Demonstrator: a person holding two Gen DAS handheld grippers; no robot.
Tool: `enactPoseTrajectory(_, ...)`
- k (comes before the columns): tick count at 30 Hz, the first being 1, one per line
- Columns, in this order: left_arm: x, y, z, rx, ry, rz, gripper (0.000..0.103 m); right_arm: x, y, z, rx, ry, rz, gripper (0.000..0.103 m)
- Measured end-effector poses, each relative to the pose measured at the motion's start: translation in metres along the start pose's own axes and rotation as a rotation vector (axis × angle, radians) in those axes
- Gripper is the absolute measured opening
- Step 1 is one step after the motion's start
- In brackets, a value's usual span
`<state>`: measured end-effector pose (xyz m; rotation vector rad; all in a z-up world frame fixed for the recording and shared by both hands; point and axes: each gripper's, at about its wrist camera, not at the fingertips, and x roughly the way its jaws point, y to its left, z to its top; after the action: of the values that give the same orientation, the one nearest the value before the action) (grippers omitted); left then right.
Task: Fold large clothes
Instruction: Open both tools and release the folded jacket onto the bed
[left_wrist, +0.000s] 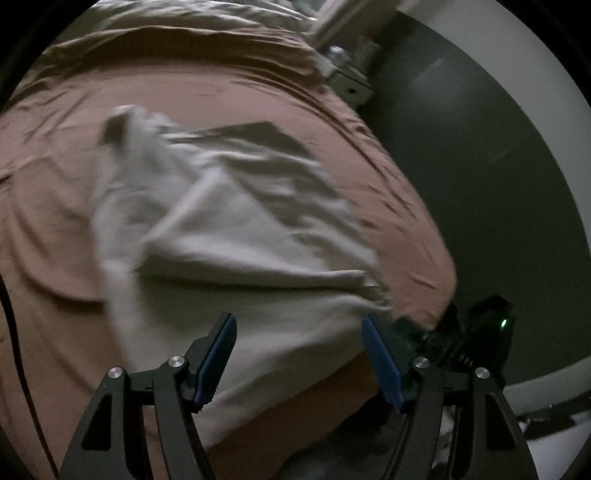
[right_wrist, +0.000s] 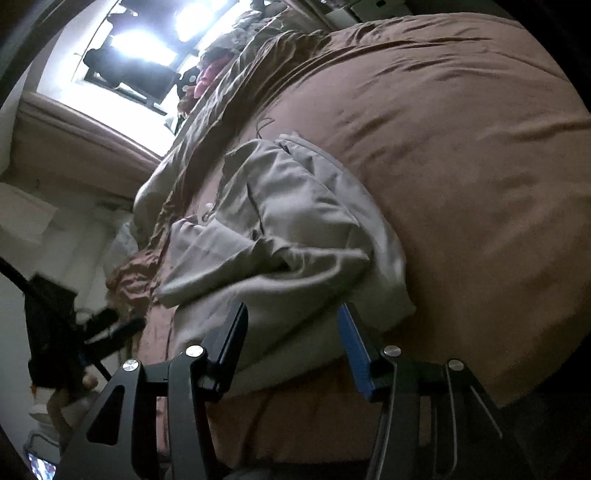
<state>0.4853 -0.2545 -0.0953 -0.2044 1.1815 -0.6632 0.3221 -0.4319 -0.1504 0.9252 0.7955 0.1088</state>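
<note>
A large light-grey garment (left_wrist: 229, 236) lies crumpled on a bed with a brown sheet (left_wrist: 221, 92). In the left wrist view it is blurred and its near edge reaches the bed's front edge. My left gripper (left_wrist: 299, 321) is open just above that near edge, with nothing between its blue pads. In the right wrist view the same garment (right_wrist: 295, 229) lies bunched and partly folded over itself. My right gripper (right_wrist: 293, 310) is open over its near edge, holding nothing. The right gripper's body (left_wrist: 484, 332), with a green light, shows at the bed's right corner in the left wrist view.
The bed's right edge drops to a dark floor (left_wrist: 480, 166). A small stand (left_wrist: 351, 81) stands by the bed's far corner. A bright window (right_wrist: 147, 44) and piled clothes (right_wrist: 210, 70) lie beyond the bed. A black stand (right_wrist: 55, 314) is at the left.
</note>
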Motion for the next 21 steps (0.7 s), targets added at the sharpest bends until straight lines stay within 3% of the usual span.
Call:
enactPoseTrajectory(7, -0.031, 0.065, -0.028, -0.096, -0.030, 0.097, 0.071, 0.008, -0.012, 0.005, 0.001, 0.031, -0.007, 0.049)
enactPoseTrajectory(17, -0.015, 0.104, -0.061, -0.190, 0.001, 0.095, 0.071, 0.022, -0.019, 0.025, -0.030, 0.024, 0.046, 0.049)
enactPoseTrajectory(19, -0.008, 0.103, -0.063, -0.185, 0.006, 0.097, 0.071, 0.025, -0.018, 0.026, -0.056, 0.008, 0.031, 0.039)
enactPoseTrajectory(21, -0.002, 0.100, -0.065, -0.175, 0.020, 0.093, 0.071, 0.023, -0.016, 0.024, -0.084, -0.001, 0.000, 0.022)
